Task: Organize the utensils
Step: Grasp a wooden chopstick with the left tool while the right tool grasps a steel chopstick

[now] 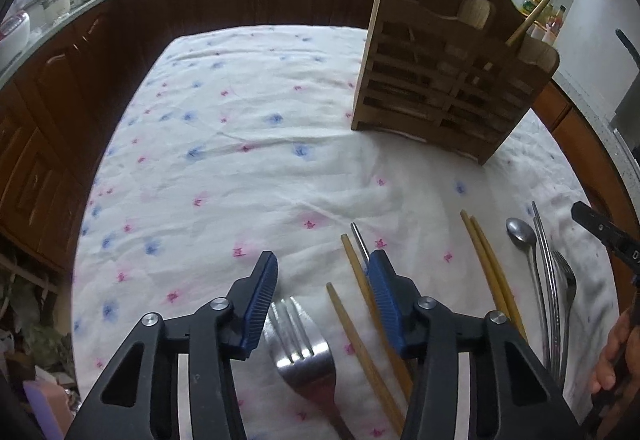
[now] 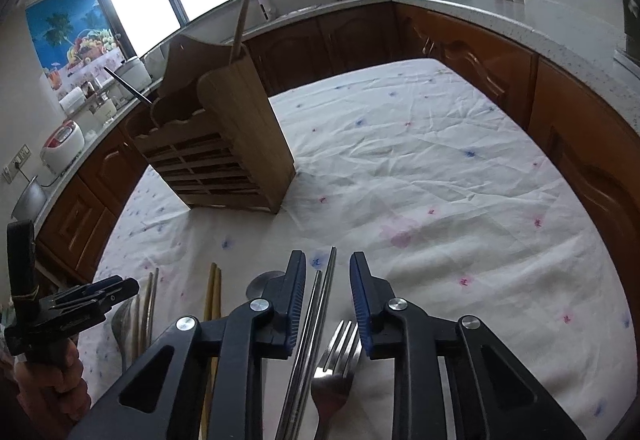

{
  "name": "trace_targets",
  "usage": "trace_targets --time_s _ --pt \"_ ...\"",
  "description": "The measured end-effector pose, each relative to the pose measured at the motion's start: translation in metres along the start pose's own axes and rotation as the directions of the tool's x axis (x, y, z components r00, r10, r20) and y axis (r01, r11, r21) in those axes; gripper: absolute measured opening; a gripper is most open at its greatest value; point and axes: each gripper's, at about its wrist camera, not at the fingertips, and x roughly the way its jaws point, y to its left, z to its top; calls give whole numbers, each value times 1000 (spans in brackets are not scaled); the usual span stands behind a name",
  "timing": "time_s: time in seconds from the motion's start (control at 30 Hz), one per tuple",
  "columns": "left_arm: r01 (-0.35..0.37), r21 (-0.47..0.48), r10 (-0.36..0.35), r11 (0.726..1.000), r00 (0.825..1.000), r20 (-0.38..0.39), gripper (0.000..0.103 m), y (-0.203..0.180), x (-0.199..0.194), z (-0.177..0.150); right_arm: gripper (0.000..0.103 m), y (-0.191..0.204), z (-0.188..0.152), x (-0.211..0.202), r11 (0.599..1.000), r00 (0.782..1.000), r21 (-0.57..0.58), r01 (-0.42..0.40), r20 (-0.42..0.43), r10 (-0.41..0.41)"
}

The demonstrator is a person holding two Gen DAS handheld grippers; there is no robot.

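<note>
Utensils lie in a loose row along the near edge of the table (image 1: pixel 248 128), on its white cloth with pink and blue flowers. At the left end a steel fork (image 1: pixel 298 352) rests tines-forward between the blue pads of the left gripper (image 1: pixel 322 272) — the jaws stand partly spread around it, and neither pad touches the metal. Just right of that fork lie wooden chopsticks (image 1: pixel 352 324), one passing under the gripper's right finger, with a thin metal rod beside them. Further right come a pale pair of chopsticks (image 1: pixel 486 264), then a spoon (image 1: pixel 520 232), and a second fork (image 2: pixel 336 368) beside metal chopsticks (image 2: pixel 316 320). The right gripper (image 2: pixel 328 280) hovers over these last — its narrowed jaws bracket the metal chopsticks and the fork's tines, but the pads are not seen pressing on either. No earlier view shows how they stood. Behind the row, well apart from it, the wooden utensil holder (image 1: pixel 444 80) stands upright on the cloth, one chopstick poking out of its top. A hand (image 2: pixel 60 384) grips the left gripper's handle.
</note>
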Motion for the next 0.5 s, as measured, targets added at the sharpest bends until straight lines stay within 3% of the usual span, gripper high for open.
trace_targets --time_s 0.1,0.27,0.5 --pt "-7 12 7 1000 1000 -28 38 -2 14 1 21 -1 0 8 1000 1000 -5 7 -17 -7" --pt "-21 42 22 999 999 -29 34 -6 19 4 14 -4 -2 24 999 998 -14 33 -57 -33" --pt "-35 73 38 997 999 -38 31 -12 23 10 13 -2 -5 38 999 995 -41 35 -95 -39"
